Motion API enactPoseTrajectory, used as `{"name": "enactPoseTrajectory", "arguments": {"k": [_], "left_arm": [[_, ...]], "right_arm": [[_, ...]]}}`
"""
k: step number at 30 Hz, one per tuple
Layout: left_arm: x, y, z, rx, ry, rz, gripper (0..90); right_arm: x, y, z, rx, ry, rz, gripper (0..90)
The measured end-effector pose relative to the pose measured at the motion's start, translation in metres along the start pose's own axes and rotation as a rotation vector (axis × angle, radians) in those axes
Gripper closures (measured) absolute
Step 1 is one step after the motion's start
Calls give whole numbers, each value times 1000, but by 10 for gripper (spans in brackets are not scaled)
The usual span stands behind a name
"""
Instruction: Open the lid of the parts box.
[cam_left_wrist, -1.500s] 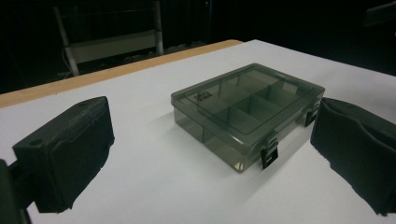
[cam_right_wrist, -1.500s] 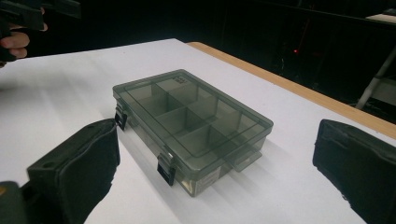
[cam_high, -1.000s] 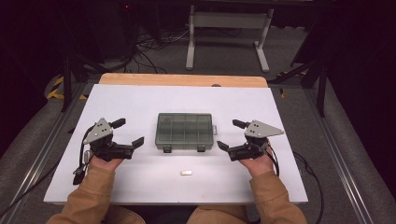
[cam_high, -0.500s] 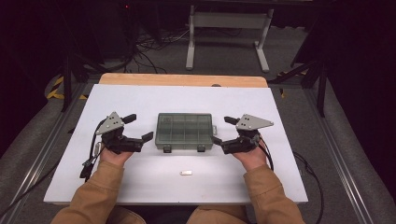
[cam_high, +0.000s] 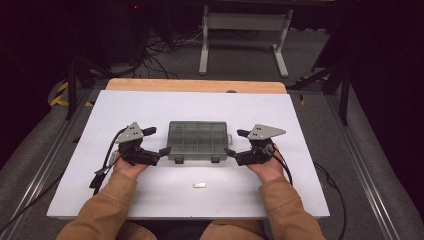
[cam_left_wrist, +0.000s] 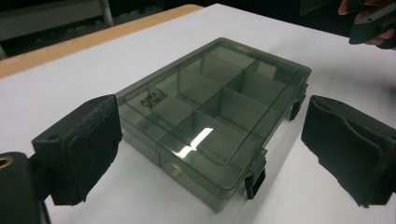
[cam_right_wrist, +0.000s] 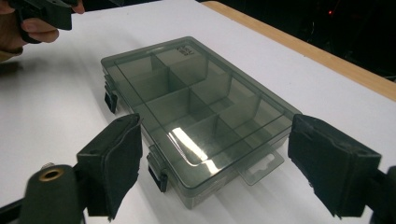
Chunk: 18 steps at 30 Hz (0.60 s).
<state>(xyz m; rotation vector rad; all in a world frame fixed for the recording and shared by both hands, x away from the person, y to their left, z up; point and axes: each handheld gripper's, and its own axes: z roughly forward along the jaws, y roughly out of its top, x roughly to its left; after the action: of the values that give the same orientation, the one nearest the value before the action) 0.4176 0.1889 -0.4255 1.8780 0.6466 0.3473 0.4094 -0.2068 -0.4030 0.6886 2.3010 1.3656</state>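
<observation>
A smoky grey see-through compartment box (cam_high: 198, 141) lies shut in the middle of the white table (cam_high: 300, 120), two black latches on its near side. My left gripper (cam_high: 156, 141) stands open at the box's left end, and my right gripper (cam_high: 236, 142) stands open at its right end. In the left gripper view the box (cam_left_wrist: 210, 107) lies just ahead of the left gripper (cam_left_wrist: 210, 154), its pads clear of it. In the right gripper view the box (cam_right_wrist: 196, 102) sits likewise before the right gripper (cam_right_wrist: 224, 163). Both pairs of jaws have just been closing a little, touching nothing.
A small white piece (cam_high: 199, 185) lies on the table near the front edge, between the person's forearms. A wooden strip (cam_high: 195, 85) runs along the far edge. Beyond it on the floor stand a metal frame (cam_high: 240, 30) and loose cables (cam_high: 160, 47).
Both hands have moved inward toward the box's two ends, so the grippers now flank it closely. The box and the white piece have not moved.
</observation>
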Motion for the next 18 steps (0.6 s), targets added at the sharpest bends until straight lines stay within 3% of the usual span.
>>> {"name": "enactPoseTrajectory", "arguments": {"k": [9,18], "left_arm": [[1,-4,4,88,-9,-28,129],[1,-6,8,163,-23,-10,133]], "right_arm": [[0,-6,6,79,12,11,230],[-1,-11,9,139,28,27,247]]}}
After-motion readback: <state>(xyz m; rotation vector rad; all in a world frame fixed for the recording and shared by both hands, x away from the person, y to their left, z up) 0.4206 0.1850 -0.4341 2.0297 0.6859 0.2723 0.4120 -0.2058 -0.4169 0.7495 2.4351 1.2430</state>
